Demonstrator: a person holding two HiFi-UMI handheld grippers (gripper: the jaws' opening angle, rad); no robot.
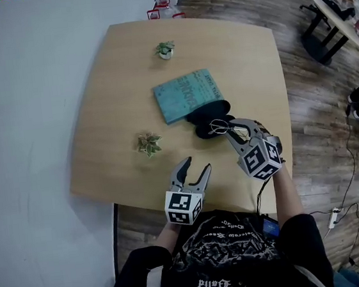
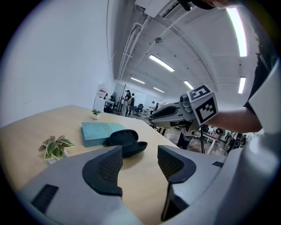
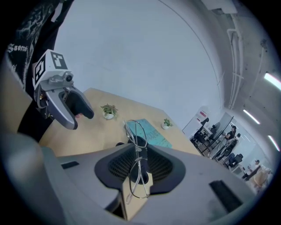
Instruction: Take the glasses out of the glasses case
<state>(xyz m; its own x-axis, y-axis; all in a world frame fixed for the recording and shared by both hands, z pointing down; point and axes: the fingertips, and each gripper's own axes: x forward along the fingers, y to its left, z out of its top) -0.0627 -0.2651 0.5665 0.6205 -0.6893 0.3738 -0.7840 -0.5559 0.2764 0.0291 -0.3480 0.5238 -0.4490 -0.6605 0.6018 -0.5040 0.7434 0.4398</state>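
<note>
Just above the open glasses case [image 1: 205, 114], your right gripper [image 1: 228, 131] pinches the thin wire glasses [image 3: 139, 158]. Hold gently and lift them clear of the case. Your left gripper [image 1: 192, 170] hangs open and empty, on your side of the case.

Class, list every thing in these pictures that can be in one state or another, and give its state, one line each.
Glasses case: open, lying on the table.
Glasses: out of the case, gripped off the table.
Right tongs: shut on the glasses.
Left tongs: open, nothing between them.
Teal book: closed, lying flat.
Far potted plant: upright.
Near potted plant: upright.
</note>
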